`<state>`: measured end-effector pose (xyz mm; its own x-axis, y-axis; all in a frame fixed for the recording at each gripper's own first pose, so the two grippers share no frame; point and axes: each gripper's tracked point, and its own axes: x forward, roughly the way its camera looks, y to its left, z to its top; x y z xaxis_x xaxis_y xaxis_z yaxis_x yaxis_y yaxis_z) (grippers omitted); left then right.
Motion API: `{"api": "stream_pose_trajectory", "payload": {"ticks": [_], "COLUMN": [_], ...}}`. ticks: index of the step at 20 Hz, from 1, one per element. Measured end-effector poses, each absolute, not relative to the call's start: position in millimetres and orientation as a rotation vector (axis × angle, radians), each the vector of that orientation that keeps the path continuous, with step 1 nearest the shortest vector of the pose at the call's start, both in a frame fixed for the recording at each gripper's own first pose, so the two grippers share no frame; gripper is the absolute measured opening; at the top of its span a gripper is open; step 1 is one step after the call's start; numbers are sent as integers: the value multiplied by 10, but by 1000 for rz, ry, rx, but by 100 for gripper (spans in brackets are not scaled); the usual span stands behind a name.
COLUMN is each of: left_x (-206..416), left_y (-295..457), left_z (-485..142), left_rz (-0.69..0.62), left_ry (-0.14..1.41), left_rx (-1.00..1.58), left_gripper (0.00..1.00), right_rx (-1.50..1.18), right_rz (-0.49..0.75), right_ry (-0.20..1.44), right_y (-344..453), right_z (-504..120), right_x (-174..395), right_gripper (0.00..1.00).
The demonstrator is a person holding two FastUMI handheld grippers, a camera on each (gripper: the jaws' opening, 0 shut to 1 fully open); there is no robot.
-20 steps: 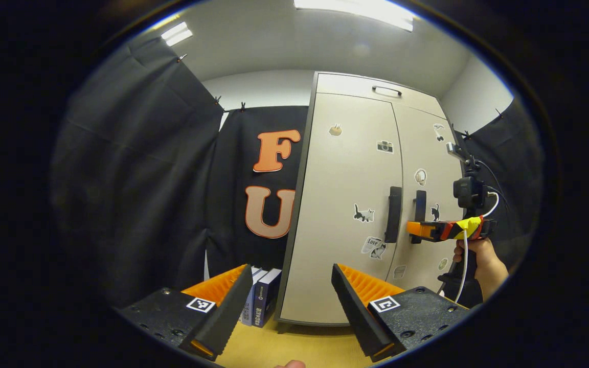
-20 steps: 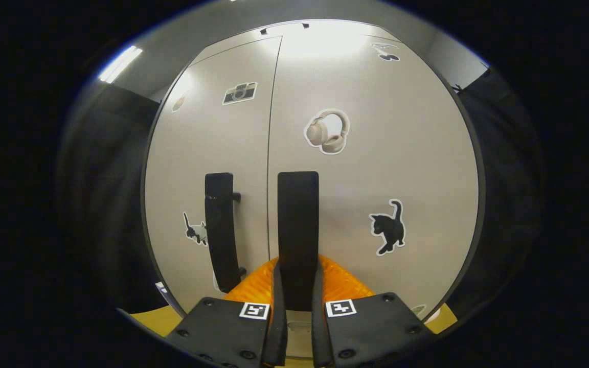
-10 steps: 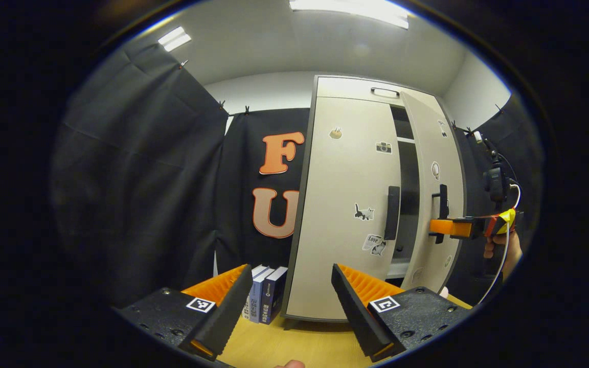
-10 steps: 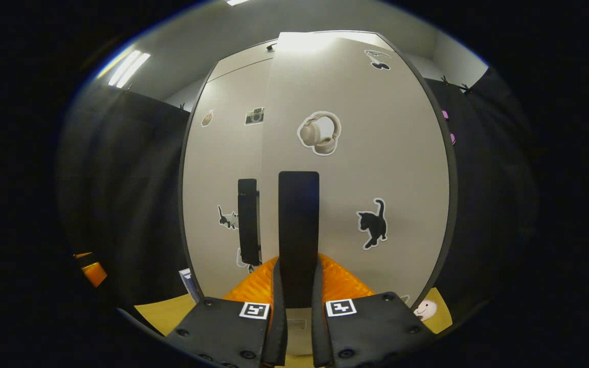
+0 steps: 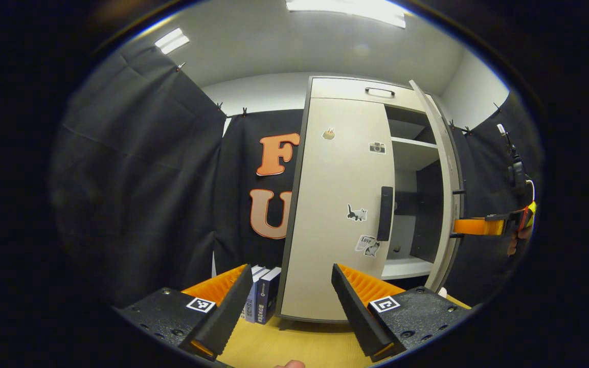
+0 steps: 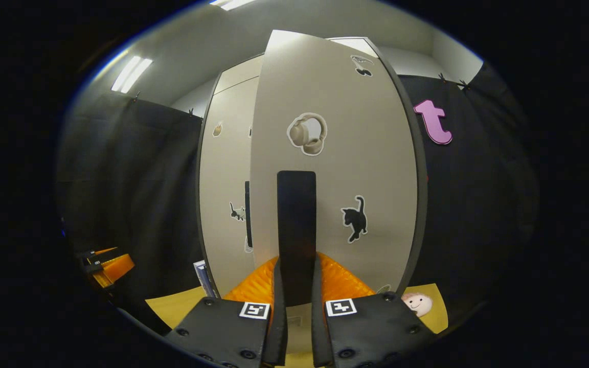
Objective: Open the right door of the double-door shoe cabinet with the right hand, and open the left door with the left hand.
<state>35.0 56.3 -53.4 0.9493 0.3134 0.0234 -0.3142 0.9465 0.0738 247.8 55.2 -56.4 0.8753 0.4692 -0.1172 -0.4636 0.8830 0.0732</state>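
The pale shoe cabinet (image 5: 345, 87) stands ahead in the left gripper view. Its left door (image 5: 335, 204) is closed, with a black handle (image 5: 385, 213) at its inner edge. The right door (image 5: 445, 179) stands swung wide, baring the shelves (image 5: 411, 145). My right gripper (image 5: 466, 226) holds that door's handle from outside. My left gripper (image 5: 290, 271) hangs open and well short of the left door. In the right gripper view my right gripper (image 6: 297, 261) is shut on the right door's black handle (image 6: 297, 214), with the door (image 6: 345, 153) facing it. The left gripper (image 6: 108, 266) shows low at the left.
Several books (image 5: 263, 294) stand on the wooden surface (image 5: 294, 342) against the cabinet's left side. A small round doll (image 6: 417, 302) lies by the open door's foot. A drawer with a handle (image 5: 380, 92) tops the cabinet. Black cloth walls close in on both sides.
The right door has swung from closed to wide open, drawn outward by the right gripper on its handle. The left gripper has stayed open in about the same place.
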Motion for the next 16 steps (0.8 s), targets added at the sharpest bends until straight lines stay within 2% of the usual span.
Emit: {"api": "stream_pose_trajectory", "payload": {"ticks": [5,7,8,11,12,16], "left_x": [547,635,674,751,773,805], "left_y": [386,283,231,135,119,77], "left_z": [-582,-595,-584,-568,-568,-535], "left_rz": [274,244,226,193,189,172], "left_ry": [-8,-8,-10,-19,-20,-38], "left_rx": [80,66,63,58,54,45], "left_gripper": [97,92,94,92,94,94], "right_rx": [45,40,52,71,71,51], "right_rz": [448,423,415,399,392,345], "right_ry": [111,96,97,95,91,81], "right_y": [75,-108,-160,-206,-228,-361], "right_z": [-503,-474,-473,-475,-474,-454], "right_x": [2271,2219,2203,2190,2190,2169], "right_gripper": [27,26,26,26,26,25]}}
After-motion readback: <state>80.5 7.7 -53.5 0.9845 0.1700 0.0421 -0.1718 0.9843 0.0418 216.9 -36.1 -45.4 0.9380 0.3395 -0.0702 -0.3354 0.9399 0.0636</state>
